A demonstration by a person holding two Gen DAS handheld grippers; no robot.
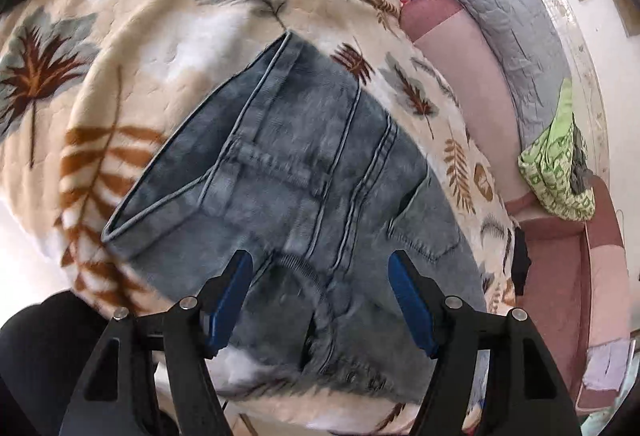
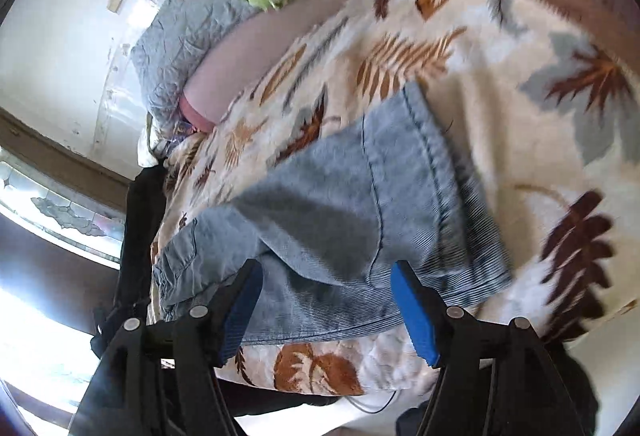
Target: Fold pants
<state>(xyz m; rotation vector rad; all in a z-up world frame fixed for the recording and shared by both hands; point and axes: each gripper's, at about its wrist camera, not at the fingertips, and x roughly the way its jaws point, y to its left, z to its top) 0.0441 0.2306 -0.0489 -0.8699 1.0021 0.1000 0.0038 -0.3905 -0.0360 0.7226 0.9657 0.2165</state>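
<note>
1. The pants (image 1: 288, 171) are light blue washed denim jeans, and they lie folded into a compact bundle on a cream blanket (image 1: 132, 47) with brown, orange and grey leaf prints.
2. In the left wrist view the double-stitched seams run along the cloth, a back pocket shows at the right side, and a frayed hem is at the near edge.
3. In the right wrist view the pants (image 2: 360, 203) show a folded upper layer over a lower one, with a dark stitched seam and ribbed-looking denim near the camera.
4. The left gripper (image 1: 320, 264) is released: its blue pads stand wide apart above the denim and do not press it.
5. The right gripper (image 2: 326, 272) is also released, with the pads apart over the near edge of the pants, nothing pinched.
6. Beyond the blanket are a pink sofa (image 1: 460, 31), a grey quilted cushion (image 1: 508, 15) and a green patterned cloth (image 1: 560, 163).
</note>
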